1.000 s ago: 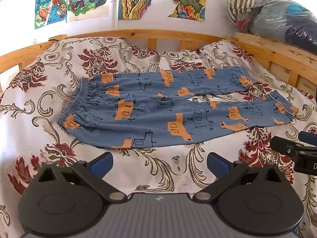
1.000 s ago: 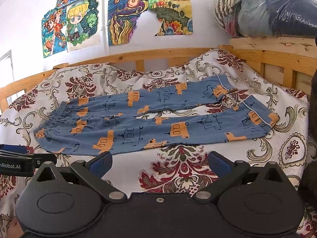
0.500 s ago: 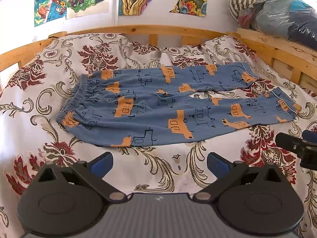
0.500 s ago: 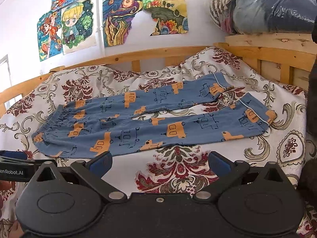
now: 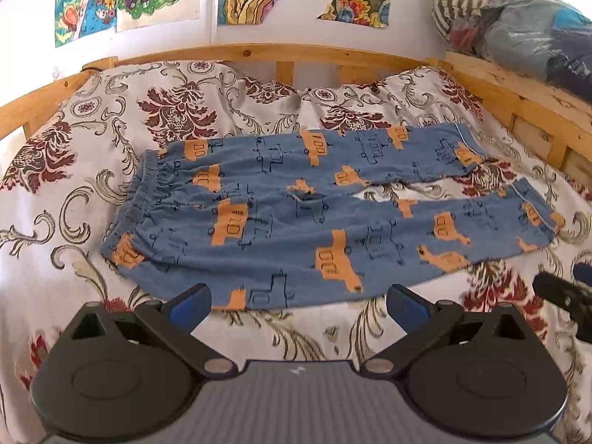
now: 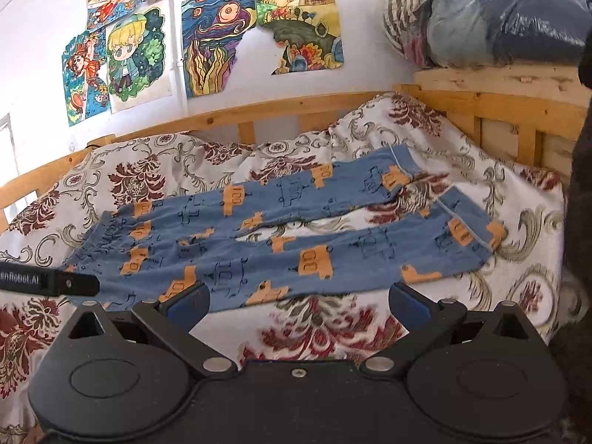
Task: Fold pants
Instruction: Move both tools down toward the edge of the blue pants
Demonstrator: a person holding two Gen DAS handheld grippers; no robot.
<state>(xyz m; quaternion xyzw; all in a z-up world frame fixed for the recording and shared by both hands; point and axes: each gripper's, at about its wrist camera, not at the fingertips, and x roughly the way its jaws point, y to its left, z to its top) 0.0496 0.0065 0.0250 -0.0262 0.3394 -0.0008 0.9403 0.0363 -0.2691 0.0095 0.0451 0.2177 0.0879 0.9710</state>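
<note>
Blue pants point(image 5: 296, 214) with orange truck prints lie flat on the bed, waistband point(image 5: 137, 192) at the left, both legs stretched to the right with a gap between them. My left gripper point(image 5: 298, 303) hovers open just before the pants' near edge, nothing between its blue pads. In the right wrist view the same pants point(image 6: 281, 236) spread across the bed, cuffs point(image 6: 470, 225) at the right. My right gripper point(image 6: 299, 303) is open over the near edge of the front leg, empty. The other gripper's black tip point(image 6: 51, 282) pokes in from the left.
A floral bedspread point(image 5: 74, 222) covers the bed, which has a wooden rail point(image 5: 259, 51) at the back and right. Plastic-wrapped bundles point(image 6: 492, 18) sit on the wooden ledge at the right. Posters point(image 6: 222, 37) hang on the white wall.
Both grippers have moved forward toward the pants; the near edge now sits right at the fingertips. Both stay open and the pants have not moved.
</note>
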